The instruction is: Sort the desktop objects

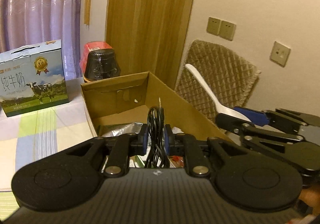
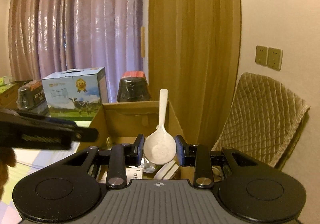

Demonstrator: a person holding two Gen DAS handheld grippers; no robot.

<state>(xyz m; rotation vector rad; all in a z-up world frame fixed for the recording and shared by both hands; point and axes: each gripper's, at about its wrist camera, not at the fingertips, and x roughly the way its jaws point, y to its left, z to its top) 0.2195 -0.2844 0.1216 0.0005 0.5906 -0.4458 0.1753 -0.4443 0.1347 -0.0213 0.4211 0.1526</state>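
Observation:
A coiled black cable (image 1: 155, 124) with its jack pointing up stands between the blue pads of my left gripper (image 1: 156, 134), which is shut on it above an open cardboard box (image 1: 120, 91). My right gripper (image 2: 160, 150) is shut on the bowl of a white plastic spoon (image 2: 160, 148), whose handle points up and away over the same box (image 2: 128, 116). In the left wrist view the right gripper (image 1: 238, 117) hangs to the right of the box, gripping the spoon (image 1: 200, 83). The left gripper (image 2: 86, 134) reaches in from the left edge of the right wrist view.
A silvery packet (image 1: 120, 130) and other small items lie inside the box. A blue milk carton (image 1: 34, 77) and a wrapped black bowl (image 1: 102, 65) stand behind it on the checked tablecloth (image 1: 40, 124). A quilted chair back (image 1: 218, 81) stands to the right, against the wall.

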